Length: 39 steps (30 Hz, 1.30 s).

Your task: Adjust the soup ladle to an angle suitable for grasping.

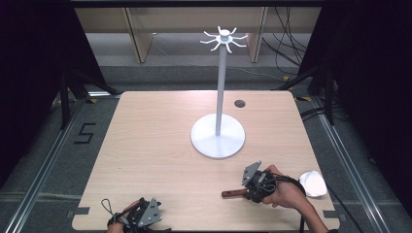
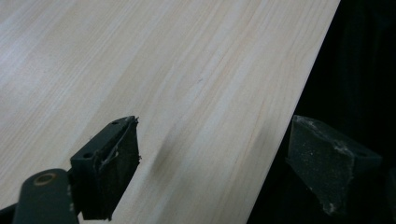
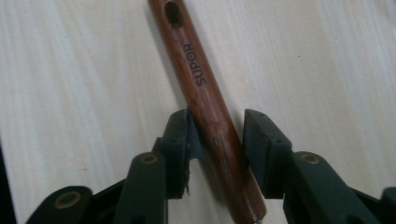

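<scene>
1. Right claw [image 1: 248, 190] sits low over the near right part of the tabletop [image 1: 160, 160], held in the person's right hand [image 1: 286, 194]. Its grey three-cornered plate tilts up on the side facing the stand.
2. Wooden handle [image 3: 208, 116], dark reddish brown, lies flat on the tabletop and runs between the right claw's two jaws. From above, its free end [image 1: 229, 193] sticks out to the left of the claw.
3. In the right gripper view the handle passes slantwise through the jaws, lettering "SUPOR" and an oval hanging hole lying beyond the fingertips. The left pad touches the wood; the right pad stands just off it with a thin gap. State: narrow, jaws bracketing the handle, not yet clamped on both sides.
4. The handle's other end is hidden beneath the claw body, so I cannot tell what tool it belongs to.
5. Left claw [image 1: 144, 217] rests at the near left edge of the tabletop, well apart from the handle. In the left gripper view its jaws stand wide, nothing between them; one jaw over the wood, the other past the table edge against the dark.
6. White stand [image 1: 218, 136] with a round base and hooked top rises beyond the right claw, well apart. A white rounded object [image 1: 312, 183] lies just right of the right hand.
</scene>
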### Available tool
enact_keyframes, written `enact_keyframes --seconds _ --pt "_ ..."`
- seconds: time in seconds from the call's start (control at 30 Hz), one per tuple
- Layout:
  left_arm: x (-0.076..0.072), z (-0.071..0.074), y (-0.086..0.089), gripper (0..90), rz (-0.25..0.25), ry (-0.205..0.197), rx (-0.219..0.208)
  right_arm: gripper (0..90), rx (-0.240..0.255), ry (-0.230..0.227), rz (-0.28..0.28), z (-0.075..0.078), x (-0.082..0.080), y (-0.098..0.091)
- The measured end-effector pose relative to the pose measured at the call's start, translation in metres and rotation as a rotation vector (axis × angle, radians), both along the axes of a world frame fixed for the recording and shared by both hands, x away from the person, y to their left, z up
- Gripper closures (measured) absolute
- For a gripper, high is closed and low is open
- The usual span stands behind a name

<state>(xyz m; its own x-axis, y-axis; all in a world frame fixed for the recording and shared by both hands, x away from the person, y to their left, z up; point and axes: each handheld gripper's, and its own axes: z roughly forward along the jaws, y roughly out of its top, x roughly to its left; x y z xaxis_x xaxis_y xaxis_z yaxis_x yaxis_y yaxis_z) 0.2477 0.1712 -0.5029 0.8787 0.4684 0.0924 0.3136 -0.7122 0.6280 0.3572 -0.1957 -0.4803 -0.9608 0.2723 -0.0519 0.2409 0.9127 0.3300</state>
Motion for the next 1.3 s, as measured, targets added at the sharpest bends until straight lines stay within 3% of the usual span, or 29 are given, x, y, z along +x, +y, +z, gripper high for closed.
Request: enact_keyframes --seconds 0.3,0.37,0.47,0.5,0.57,0.6,0.67,0.77,0.83,0.9,0.93,0.97,1.1,1.13,1.23,1.27,1.3 --pt "0.001 0.0 0.001 15.9 -0.001 -0.008 0.012 69.8 -0.065 0.017 -0.018 0.002 0.008 0.01" --pt "0.001 0.0 0.0 15.9 -0.002 -0.008 0.01 70.2 -0.084 -0.01 0.028 0.003 0.013 0.01" --pt "0.0 0.0 0.0 15.9 -0.003 -0.007 0.012 70.6 -0.088 -0.004 0.006 0.003 0.01 0.012" --pt "0.001 0.0 0.0 15.9 -0.002 -0.009 0.011 71.3 -0.126 -0.015 0.015 0.004 0.01 0.013" --pt "0.0 0.0 0.0 15.9 -0.005 -0.008 0.01 72.3 -0.143 -0.049 0.071 0.004 0.011 0.015" --pt "0.001 0.0 0.0 15.9 -0.004 -0.008 0.012 73.0 -0.157 -0.054 0.034 0.005 0.008 0.016" --pt "0.001 0.0 0.0 15.9 -0.003 -0.008 0.012 73.6 -0.155 -0.068 0.041 0.005 0.009 0.016" --pt "0.001 0.0 0.0 15.9 -0.004 -0.008 0.012 74.1 -0.129 -0.06 0.006 0.011 0.009 0.012" --pt "0.001 0.0 0.0 15.9 -0.002 -0.009 0.012 74.1 -0.118 -0.07 0.026 0.013 0.011 0.011" --pt "0.0 0.0 0.0 15.9 -0.006 -0.01 0.01 74.1 -0.082 -0.063 -0.035 0.02 0.009 0.007" --pt "0.0 0.0 0.001 15.9 -0.004 -0.01 0.01 74.1 -0.07 -0.085 -0.022 0.022 0.012 0.005" --pt "0.001 0.0 0.001 15.9 -0.002 -0.01 0.011 74.1 -0.05 -0.065 -0.048 0.026 0.01 0.003" --pt "0.0 0.0 0.001 15.9 -0.004 -0.009 0.011 74.1 0.02 -0.119 -0.087 0.038 0.009 -0.006" --pt "0.0 0.0 0.001 15.9 -0.003 -0.01 0.01 74.2 0.036 -0.114 -0.103 0.042 0.008 -0.008" --pt "0.0 0.0 0.001 15.9 -0.004 -0.011 0.009 74.2 0.103 -0.166 -0.13 0.054 0.009 -0.015" --pt "0.0 0.0 0.001 15.9 -0.003 -0.01 0.009 74.2 0.117 -0.172 -0.181 0.058 0.006 -0.017" --pt "0.0 0.0 0.001 15.9 -0.003 -0.01 0.009 74.2 0.143 -0.178 -0.155 0.063 0.007 -0.02"
